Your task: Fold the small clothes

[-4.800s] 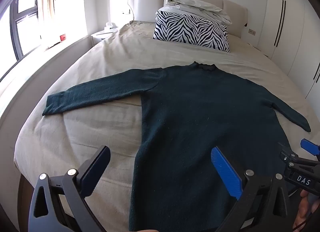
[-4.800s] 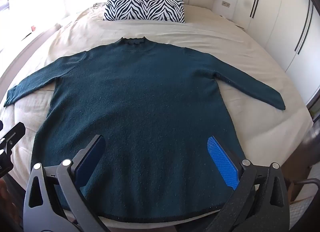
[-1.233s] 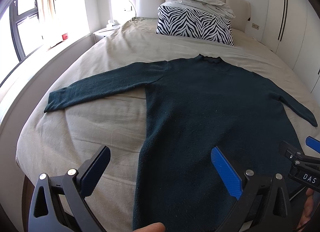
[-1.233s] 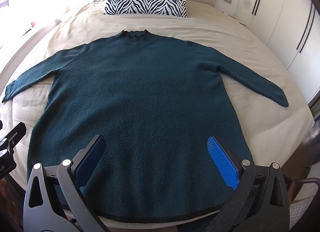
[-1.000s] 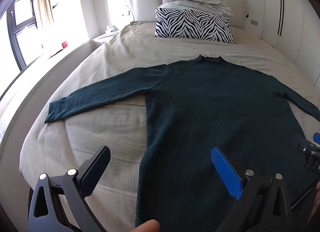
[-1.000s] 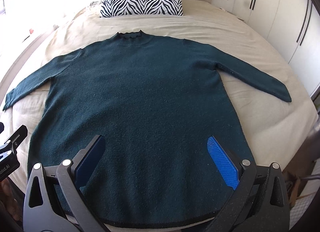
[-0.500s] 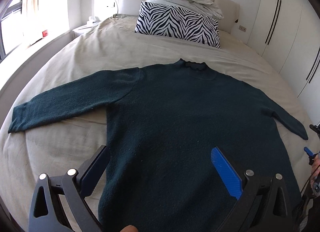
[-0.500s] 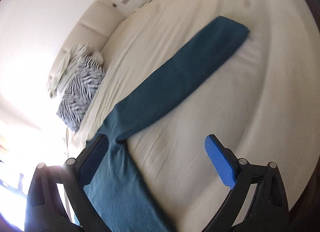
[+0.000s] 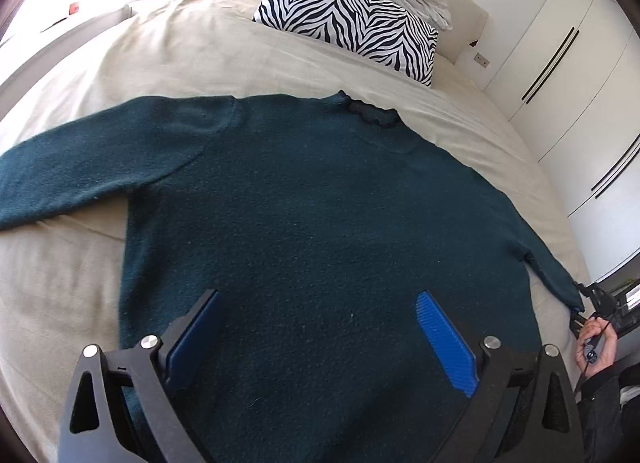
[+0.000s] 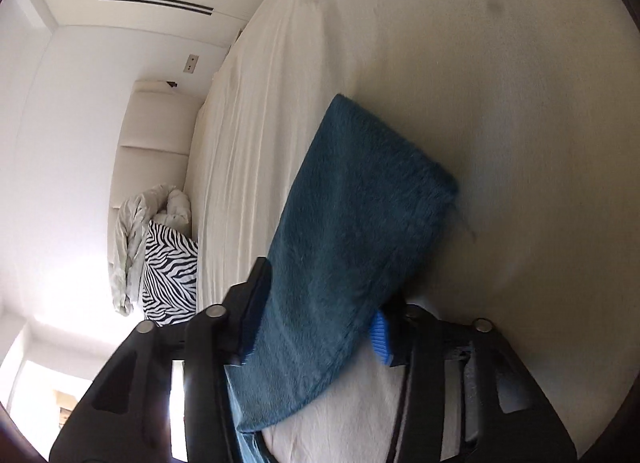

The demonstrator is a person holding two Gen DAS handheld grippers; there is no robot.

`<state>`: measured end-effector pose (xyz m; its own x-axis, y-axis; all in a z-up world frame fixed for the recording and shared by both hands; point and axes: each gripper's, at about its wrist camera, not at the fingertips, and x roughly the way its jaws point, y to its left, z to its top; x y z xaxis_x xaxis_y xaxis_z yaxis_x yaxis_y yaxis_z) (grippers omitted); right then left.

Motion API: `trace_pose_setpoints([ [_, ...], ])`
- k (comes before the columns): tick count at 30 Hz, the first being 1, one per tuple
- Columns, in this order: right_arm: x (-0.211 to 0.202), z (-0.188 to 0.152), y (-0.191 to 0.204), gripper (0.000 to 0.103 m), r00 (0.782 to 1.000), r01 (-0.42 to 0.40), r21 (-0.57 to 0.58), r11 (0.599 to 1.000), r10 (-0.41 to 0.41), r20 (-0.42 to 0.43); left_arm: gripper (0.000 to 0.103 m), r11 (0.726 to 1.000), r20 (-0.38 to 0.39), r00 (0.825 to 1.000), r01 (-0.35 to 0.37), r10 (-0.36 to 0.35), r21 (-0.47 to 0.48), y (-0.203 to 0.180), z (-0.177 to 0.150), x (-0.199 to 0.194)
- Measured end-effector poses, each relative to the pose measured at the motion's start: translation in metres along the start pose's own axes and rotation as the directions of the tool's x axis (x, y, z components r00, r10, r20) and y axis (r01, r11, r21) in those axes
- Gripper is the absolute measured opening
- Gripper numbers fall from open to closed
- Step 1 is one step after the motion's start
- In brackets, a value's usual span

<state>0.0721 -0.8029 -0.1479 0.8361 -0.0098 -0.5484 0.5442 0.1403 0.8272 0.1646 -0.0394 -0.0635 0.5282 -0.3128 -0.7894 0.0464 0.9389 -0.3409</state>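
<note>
Sweater [image 9: 320, 223] flat on bed [image 9: 200, 47], front up, sleeves spread so you can fold them inward. Your right gripper [image 10: 316, 323] straddles right sleeve [image 10: 352, 231] near cuff, jaws closing on it, pads about at cloth; likely first sleeve fold. Your left gripper [image 9: 320, 347] hovers over lower body, jaws wide, just starting to close, holding nothing; probably ready to pin body.
</note>
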Motion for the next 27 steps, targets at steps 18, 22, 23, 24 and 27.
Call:
trace_pose_setpoints([
  [18, 0.092, -0.292, 0.262, 0.008, 0.97, -0.152, -0.87, 0.47, -0.099, -0.224, 0.089, 0.934, -0.014, 0.951, 0.3, -0.308, -0.192, 0.017, 0.023, 0.033],
  [22, 0.131, -0.417, 0.249, 0.009, 0.931, -0.189, -0.934, 0.302, -0.247, -0.268, 0.089, 0.907, -0.03, 0.931, 0.348, -0.365, -0.236, 0.027, 0.021, 0.036],
  [23, 0.137, -0.443, 0.242, 0.012, 0.919, -0.198, -0.941, 0.275, -0.281, -0.275, 0.09, 0.902, -0.037, 0.926, 0.356, -0.375, -0.244, 0.027, 0.021, 0.038],
  [24, 0.142, -0.467, 0.228, 0.017, 0.912, -0.199, -0.951, 0.239, -0.311, -0.269, 0.091, 0.899, -0.044, 0.923, 0.361, -0.383, -0.248, 0.027, 0.021, 0.039],
  [27, 0.134, -0.495, 0.199, 0.031, 0.915, -0.207, -0.958, 0.2, -0.306, -0.262, 0.093, 0.879, -0.063, 0.906, 0.387, -0.418, -0.279, 0.024, 0.019, 0.048],
])
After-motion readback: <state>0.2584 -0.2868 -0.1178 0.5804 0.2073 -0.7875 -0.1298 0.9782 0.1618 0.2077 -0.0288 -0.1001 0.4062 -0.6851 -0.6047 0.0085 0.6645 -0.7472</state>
